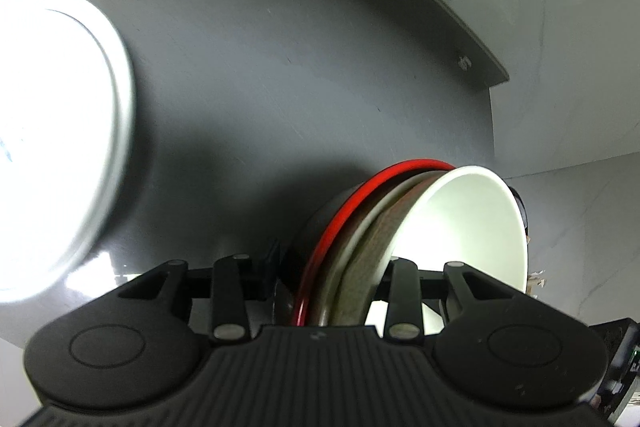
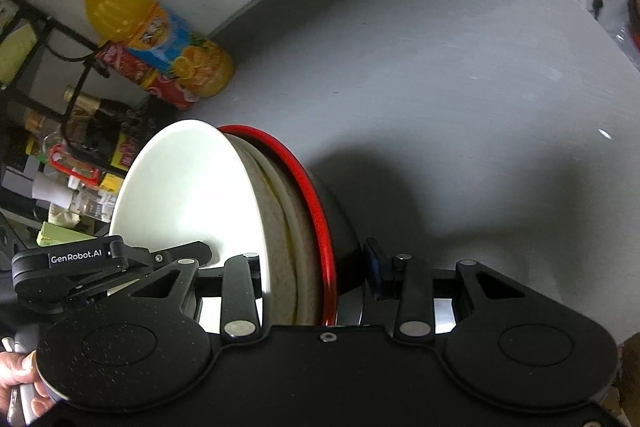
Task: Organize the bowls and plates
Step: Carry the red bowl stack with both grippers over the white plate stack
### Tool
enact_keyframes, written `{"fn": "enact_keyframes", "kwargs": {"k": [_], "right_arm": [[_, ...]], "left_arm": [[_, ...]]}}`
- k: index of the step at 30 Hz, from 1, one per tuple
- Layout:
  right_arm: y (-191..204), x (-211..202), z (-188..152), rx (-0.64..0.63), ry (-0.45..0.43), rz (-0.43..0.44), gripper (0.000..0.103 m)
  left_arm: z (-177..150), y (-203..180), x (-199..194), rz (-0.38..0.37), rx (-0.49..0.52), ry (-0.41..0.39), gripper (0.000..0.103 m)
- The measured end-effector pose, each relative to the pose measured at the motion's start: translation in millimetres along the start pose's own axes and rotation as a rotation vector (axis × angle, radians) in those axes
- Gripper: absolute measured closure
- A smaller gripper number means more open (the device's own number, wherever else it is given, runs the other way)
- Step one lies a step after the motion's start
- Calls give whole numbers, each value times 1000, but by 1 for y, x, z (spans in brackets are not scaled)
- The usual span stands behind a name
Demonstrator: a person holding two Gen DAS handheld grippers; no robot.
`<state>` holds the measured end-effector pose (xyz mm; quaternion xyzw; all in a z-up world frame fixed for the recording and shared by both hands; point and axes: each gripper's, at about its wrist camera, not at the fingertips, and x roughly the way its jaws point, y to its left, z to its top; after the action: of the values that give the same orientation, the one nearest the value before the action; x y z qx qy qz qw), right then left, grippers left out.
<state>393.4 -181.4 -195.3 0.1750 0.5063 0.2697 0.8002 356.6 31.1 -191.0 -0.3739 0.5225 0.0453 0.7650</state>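
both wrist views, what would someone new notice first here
A nested stack of bowls, white inside with a bright red rim on the outer one, fills the middle of both views, clamped by the left gripper and right gripper from opposite sides. A big white plate glares at the left on the grey counter. An orange juice bottle stands by the wall.
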Motion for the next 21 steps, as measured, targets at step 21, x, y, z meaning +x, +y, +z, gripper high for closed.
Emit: {"fn": "enact_keyframes", "kwargs": {"k": [21], "right_arm": [[133,52,-20,-92,29,44,66]], "left_arm": [[48,112,-101,-10,-56,-102,68]]}}
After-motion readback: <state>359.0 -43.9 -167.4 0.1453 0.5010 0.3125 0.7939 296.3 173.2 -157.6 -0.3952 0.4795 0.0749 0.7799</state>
